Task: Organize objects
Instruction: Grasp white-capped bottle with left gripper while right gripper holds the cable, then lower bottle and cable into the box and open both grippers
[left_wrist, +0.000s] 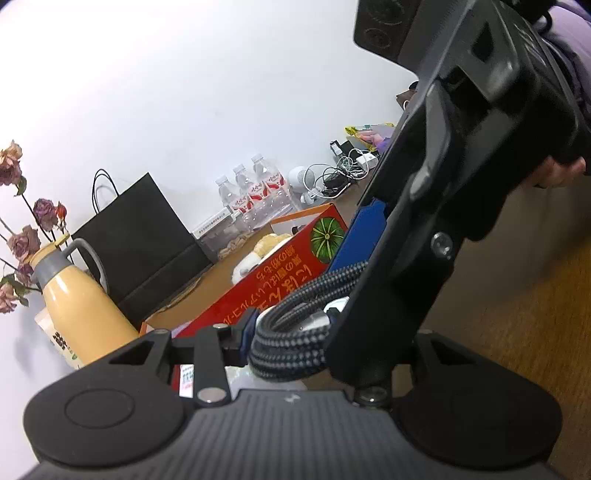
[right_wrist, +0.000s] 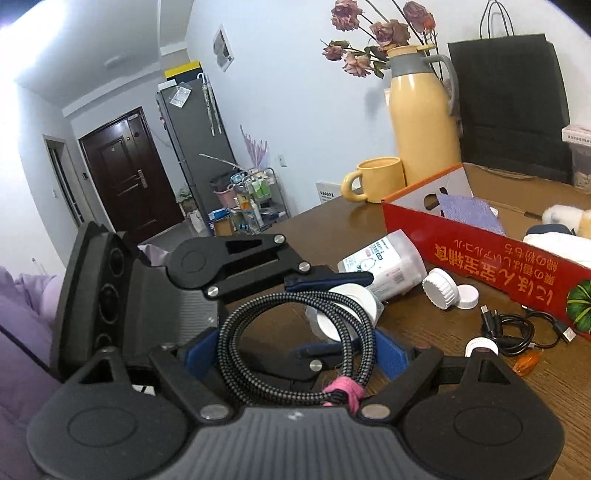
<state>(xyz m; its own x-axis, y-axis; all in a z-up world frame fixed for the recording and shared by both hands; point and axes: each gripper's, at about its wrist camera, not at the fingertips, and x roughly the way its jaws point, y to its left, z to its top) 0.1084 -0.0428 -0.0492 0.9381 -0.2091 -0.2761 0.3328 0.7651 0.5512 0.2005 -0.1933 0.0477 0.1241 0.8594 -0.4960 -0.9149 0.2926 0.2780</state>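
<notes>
Right wrist view: nearest the lens, the right gripper (right_wrist: 295, 349) stands wide with its blue pads (right_wrist: 391, 354) against the two sides of a braided cable coil (right_wrist: 229, 332), so it looks to be grasping the coil across its width, just above the wooden table (right_wrist: 424, 332). The coil is grey-and-black woven cord, wound in several loops and bound by a pink tie (right_wrist: 341, 391) at its near edge. The left gripper (right_wrist: 332, 314) reaches in from the left with its fingers above and below the coil's far strands; whether they pinch the cord cannot be told. The step in hand seems to be passing or steadying the bundle, so one hand should have a firm hold on all the loops before the other lets go, or strands may spring apart. Beyond lies loose clutter, including a white lid (right_wrist: 441, 291), and then the red box (right_wrist: 480, 254), a likely place for the coil.
</notes>
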